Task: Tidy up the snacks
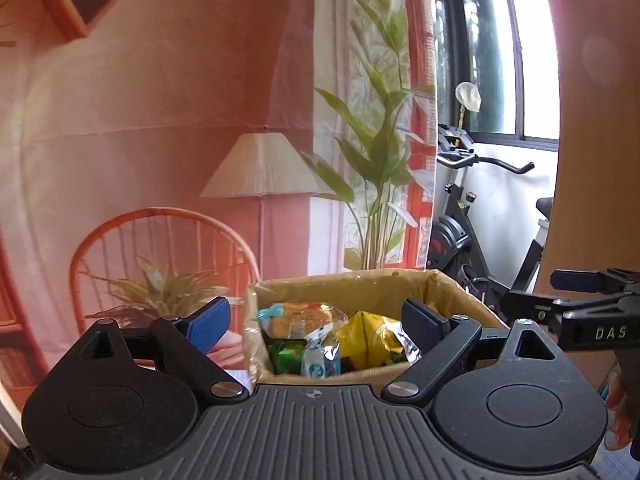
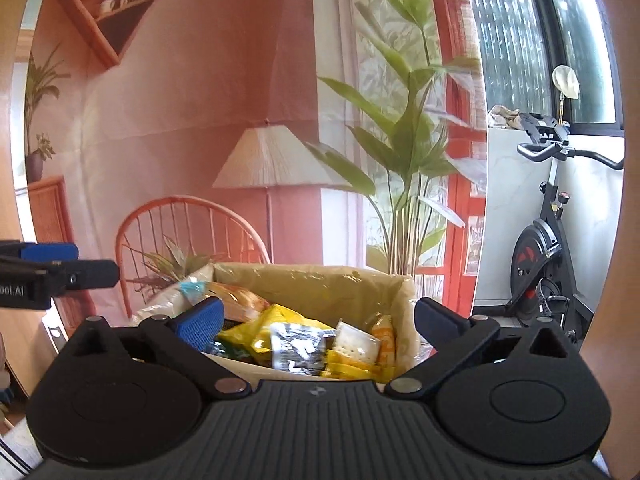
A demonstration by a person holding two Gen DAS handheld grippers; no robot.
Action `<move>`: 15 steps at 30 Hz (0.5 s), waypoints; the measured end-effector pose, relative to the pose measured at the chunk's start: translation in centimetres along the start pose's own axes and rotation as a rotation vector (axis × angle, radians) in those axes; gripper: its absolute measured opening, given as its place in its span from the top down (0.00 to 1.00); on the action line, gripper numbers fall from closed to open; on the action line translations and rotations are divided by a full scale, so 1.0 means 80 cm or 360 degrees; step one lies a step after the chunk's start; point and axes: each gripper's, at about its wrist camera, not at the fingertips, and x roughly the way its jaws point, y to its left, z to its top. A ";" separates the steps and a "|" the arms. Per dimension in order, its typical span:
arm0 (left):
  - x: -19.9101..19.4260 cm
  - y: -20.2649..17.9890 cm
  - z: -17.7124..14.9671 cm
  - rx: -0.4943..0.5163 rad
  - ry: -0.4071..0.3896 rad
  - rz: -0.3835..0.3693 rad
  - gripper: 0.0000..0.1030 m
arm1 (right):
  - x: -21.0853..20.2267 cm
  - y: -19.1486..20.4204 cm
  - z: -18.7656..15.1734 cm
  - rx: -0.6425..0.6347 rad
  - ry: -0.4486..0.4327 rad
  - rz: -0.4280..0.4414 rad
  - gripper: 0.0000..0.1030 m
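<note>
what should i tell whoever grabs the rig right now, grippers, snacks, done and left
Left gripper: open, nothing between its fingers.
Right gripper: open, empty too.
Both face the cardboard box, just short of it.
Snacks: bread pack, yellow bag and cracker pack lie loose inside the box.
Done: those snacks are boxed.
Left: cannot tell; no other snacks are in view.

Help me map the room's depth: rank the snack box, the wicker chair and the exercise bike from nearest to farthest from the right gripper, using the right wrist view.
1. Snack box: straight ahead, just beyond the open right gripper.
2. Wicker chair: behind the box, to the left.
3. Exercise bike: far right, by the window.
</note>
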 end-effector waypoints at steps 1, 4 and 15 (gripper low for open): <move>-0.009 0.002 0.000 -0.0005 0.0007 0.0000 0.09 | -0.008 0.005 0.001 0.0019 -0.0004 -0.0006 0.00; -0.039 0.006 -0.003 -0.0016 -0.0018 0.0009 0.09 | -0.032 0.021 0.007 0.0037 -0.0026 -0.0041 0.00; -0.138 0.029 0.000 -0.0069 -0.0130 0.0050 0.09 | -0.119 0.074 0.016 0.0074 -0.0081 -0.0026 0.00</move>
